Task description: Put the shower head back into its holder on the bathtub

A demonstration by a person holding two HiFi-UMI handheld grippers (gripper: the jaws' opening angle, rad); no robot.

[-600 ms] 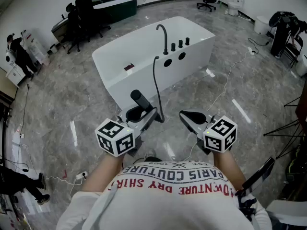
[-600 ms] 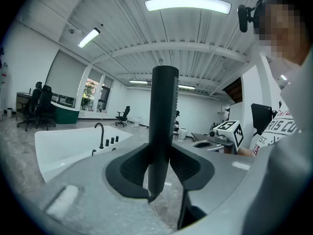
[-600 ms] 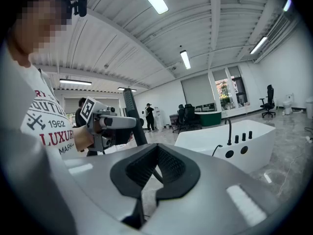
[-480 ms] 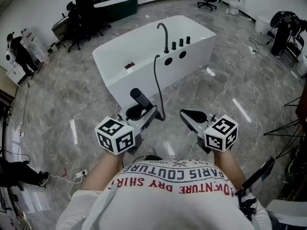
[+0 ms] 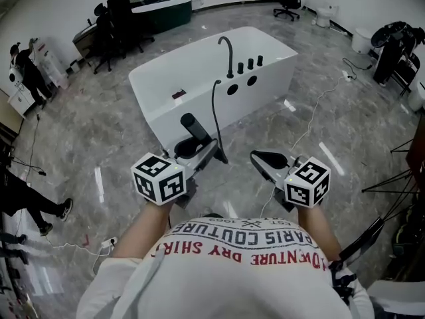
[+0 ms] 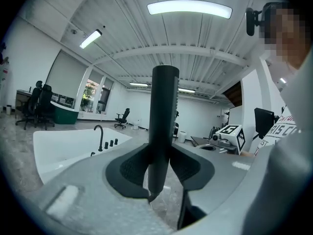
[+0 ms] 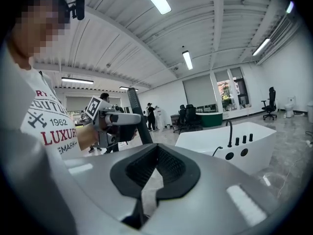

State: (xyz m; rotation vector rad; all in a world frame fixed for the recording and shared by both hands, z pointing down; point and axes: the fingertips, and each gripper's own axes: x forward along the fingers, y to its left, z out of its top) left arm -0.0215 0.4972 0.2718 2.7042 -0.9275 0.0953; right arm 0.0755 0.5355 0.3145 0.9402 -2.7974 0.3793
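Note:
The black stick-shaped shower head [image 5: 192, 126] stands upright between the pads of my left gripper [image 5: 199, 153], which is shut on its handle. Its dark hose [image 5: 215, 111] runs up to the rim of the white bathtub [image 5: 159, 85]. On that rim are two round dark holes [image 5: 232, 89], a curved black faucet [image 5: 228, 48] and knobs. In the left gripper view the handle [image 6: 163, 116] rises straight out of the left gripper [image 6: 159, 168]. My right gripper [image 5: 260, 158] is shut and empty, level with the left one; the right gripper view shows its closed pads [image 7: 155, 168] with nothing between them.
Grey marble floor lies between me and the tub, with a white cable [image 5: 312, 111] trailing at the right. Office chairs [image 5: 119, 18] and a dark counter stand behind the tub. A person [image 5: 33, 208] walks at the left edge. Dark equipment [image 5: 388, 42] stands at the far right.
The tub sits slightly lower and nearer in the head view. Both grippers keep their pose and the left keeps its grip. The person at the left edge has walked further up the view.

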